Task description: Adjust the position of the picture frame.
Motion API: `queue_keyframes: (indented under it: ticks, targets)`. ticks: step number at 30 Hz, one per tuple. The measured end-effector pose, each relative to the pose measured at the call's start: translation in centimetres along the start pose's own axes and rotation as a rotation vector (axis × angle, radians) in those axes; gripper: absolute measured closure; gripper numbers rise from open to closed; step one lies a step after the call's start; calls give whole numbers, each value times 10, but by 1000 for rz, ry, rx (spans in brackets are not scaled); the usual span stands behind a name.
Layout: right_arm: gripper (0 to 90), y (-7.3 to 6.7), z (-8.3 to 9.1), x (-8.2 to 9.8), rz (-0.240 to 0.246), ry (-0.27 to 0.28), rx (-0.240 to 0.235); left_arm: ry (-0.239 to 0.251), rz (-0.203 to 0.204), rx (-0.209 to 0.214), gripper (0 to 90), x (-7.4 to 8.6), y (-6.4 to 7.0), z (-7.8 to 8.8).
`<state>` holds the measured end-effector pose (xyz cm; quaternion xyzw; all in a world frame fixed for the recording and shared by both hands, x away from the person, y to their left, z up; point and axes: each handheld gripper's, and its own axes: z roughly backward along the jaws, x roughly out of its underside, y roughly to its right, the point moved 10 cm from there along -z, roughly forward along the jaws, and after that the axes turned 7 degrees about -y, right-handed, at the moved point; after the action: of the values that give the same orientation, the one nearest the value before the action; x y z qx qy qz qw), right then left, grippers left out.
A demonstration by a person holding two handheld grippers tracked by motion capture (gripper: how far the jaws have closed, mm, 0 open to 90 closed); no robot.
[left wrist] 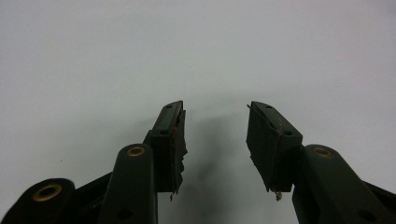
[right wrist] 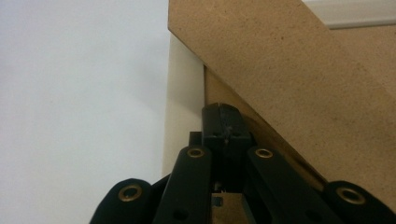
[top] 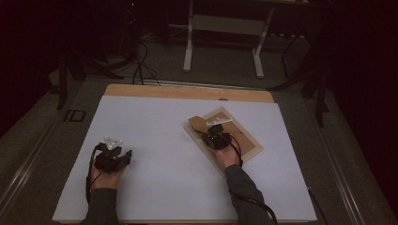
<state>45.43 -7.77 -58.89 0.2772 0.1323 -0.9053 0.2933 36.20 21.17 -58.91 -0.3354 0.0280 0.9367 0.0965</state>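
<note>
High view: right tongs (top: 212,132) over picture frame (top: 248,152) lying back-up on white counter (top: 155,136), brown flap (top: 199,123) just beyond tips, raised at angle. Right gripper view: jaws pressed together, nothing seen between pads; flap (right wrist: 289,74) slants overhead, pale frame edge (right wrist: 182,102) to left. Left tongs (top: 113,157) well apart from frame, resting on bare counter; left gripper view: jaws parted, empty. No readable writing or labels.

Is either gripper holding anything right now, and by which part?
Left gripper open, holding nothing. Right gripper is shut beside the picture frame's raised backing board; a grip cannot be told.
</note>
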Motion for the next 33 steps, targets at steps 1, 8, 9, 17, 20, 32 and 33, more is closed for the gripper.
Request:
queue_keyframes:
  ticks: [1,8,9,17,20,32,33]
  targets:
    - [900,-2,0,0,8,-1,-1,0,1,1,568,0,0,0]
    - [900,-15,-2,-1,49,-9,-22,-4,-6,9,584,1,1,0]
    - [900,-17,-2,0,53,-12,-27,-6,-9,9,587,1,1,0]
    - [900,-31,-3,0,86,-16,-52,-4,-10,12,590,1,1,0]
    - [900,-36,-4,1,100,-20,-61,-3,-9,13,590,0,1,0]
    - [900,-60,-4,4,163,-36,-120,-3,-12,12,590,0,1,1]
    - [900,-63,-4,5,175,-40,-126,-2,-14,12,590,0,2,1]
